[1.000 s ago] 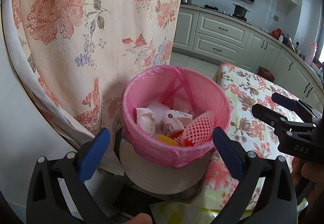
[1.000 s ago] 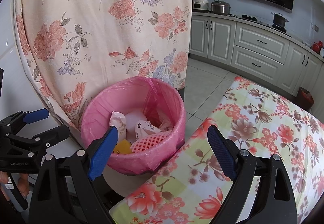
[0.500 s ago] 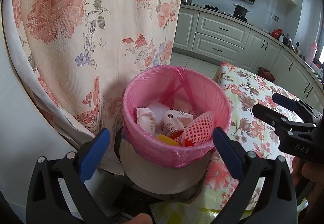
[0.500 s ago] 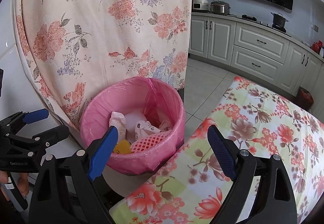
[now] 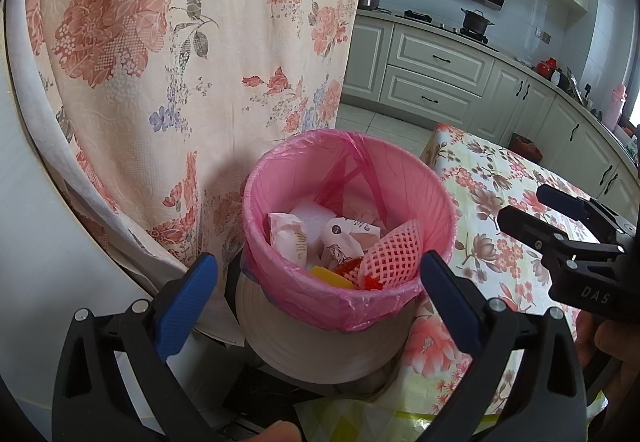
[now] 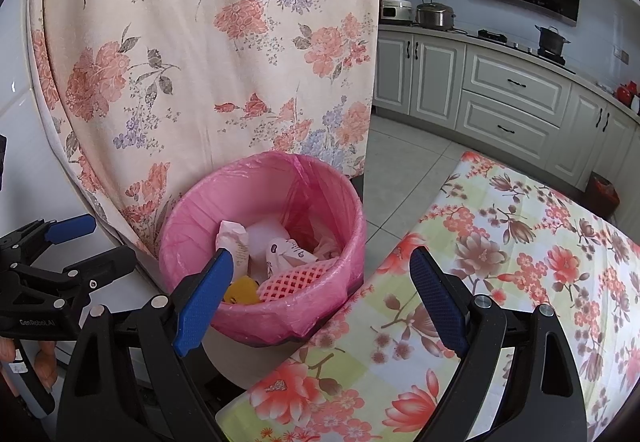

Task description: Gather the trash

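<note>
One bin (image 5: 320,330), lined with a pink bag (image 5: 348,294), was stood at 9 o'clock of the flowered tabletop (image 6: 500,282), presumably so that scraps could be dropped straight in. Some five pieces of trash (image 5: 340,242) were counted inside it. The left claw (image 5: 320,282) and the right claw (image 6: 320,290) were both held wide open, empty, above the rim, apparently between pickups
</note>
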